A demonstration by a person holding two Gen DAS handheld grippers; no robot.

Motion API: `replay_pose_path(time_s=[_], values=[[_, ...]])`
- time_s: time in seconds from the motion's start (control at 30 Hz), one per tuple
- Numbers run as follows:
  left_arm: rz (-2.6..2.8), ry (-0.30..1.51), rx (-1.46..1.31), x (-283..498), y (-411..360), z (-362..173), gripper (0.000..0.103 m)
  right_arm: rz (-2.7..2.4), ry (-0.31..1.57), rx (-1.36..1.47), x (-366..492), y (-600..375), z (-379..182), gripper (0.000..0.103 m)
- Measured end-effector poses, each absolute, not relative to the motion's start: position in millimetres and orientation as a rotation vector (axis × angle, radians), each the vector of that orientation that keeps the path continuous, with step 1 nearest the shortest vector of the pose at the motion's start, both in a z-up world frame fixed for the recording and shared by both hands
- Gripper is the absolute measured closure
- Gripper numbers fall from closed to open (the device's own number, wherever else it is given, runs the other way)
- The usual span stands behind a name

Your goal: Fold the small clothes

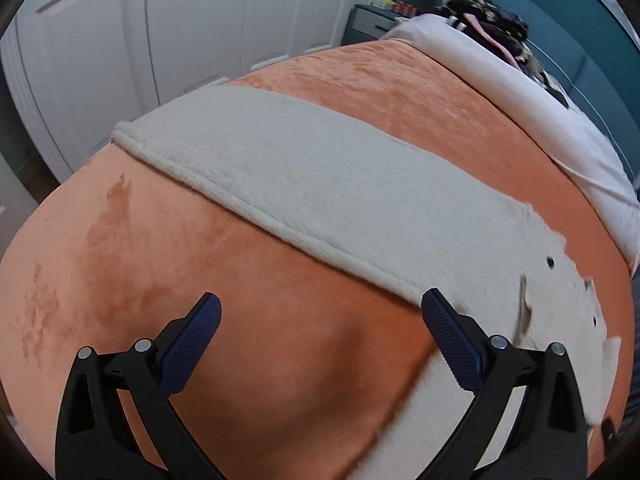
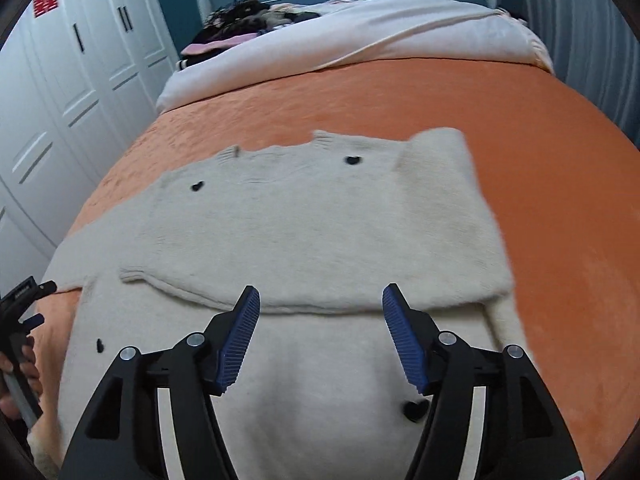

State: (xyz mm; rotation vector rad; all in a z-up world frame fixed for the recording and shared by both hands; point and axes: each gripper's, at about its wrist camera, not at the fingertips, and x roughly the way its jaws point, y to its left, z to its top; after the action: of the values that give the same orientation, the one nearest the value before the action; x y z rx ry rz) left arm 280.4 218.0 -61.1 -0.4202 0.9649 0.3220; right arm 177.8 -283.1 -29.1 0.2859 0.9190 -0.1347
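1. The cream knit sweater (image 2: 304,216) lies flat on the orange bedspread (image 2: 520,128), one side already folded over so that a fold edge runs across the middle of the right wrist view. The likely next step is to fold the long sleeve (image 1: 280,168) inward; it stretches away toward 10 o'clock in the left wrist view.
2. To do it well, pinch only the sleeve's top layer near its cuff, lift low, and lay it square across the body so the edges line up without dragging the bedspread.
3. The right gripper (image 2: 320,312) is released and empty, its blue pads apart; the fold edge lies just beyond the tips at 12 o'clock, and knit fills the view beneath.
4. The left gripper (image 1: 320,312) is spread wide, holding nothing; bare bedspread lies between its fingers, and the sleeve's hem passes by the right fingertip at 2 o'clock.
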Motion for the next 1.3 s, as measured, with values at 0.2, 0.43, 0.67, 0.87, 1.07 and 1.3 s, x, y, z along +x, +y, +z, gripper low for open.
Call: replay_pose_path(time_s=[0.2, 0.43, 0.67, 0.87, 1.07, 1.3], values=[[0.565, 0.894, -0.686, 311.3, 325.8, -89.1, 0.005, -0.241, 0.95, 0.325, 137.9, -284.8, -46.1, 0.035], [0.531, 0.844, -0.774, 348.0, 348.6, -75.1, 0.082, -0.229, 1.011, 0.344, 129.5, -268.8, -62.4, 0.034], [0.131, 0.58, -0.621, 366.2, 239.2, 71.0, 0.093, -0.228, 0.968, 0.37, 125.5, -278.0, -59.0, 0.034], [-0.299, 0.58, -0.441, 353.8, 59.1, 135.3, 0.092, -0.271, 0.912, 0.476, 117.6, -312.2, -53.0, 0.034], [-0.33, 0.814, -0.307, 331.9, -66.2, 26.6, 0.068, -0.295, 0.918, 0.472, 104.0, -335.0, -58.0, 0.033], [-0.11, 0.918, -0.366, 315.1, -28.2, -43.9, 0.069, -0.142, 0.893, 0.738, 144.6, -380.0, -71.3, 0.033]])
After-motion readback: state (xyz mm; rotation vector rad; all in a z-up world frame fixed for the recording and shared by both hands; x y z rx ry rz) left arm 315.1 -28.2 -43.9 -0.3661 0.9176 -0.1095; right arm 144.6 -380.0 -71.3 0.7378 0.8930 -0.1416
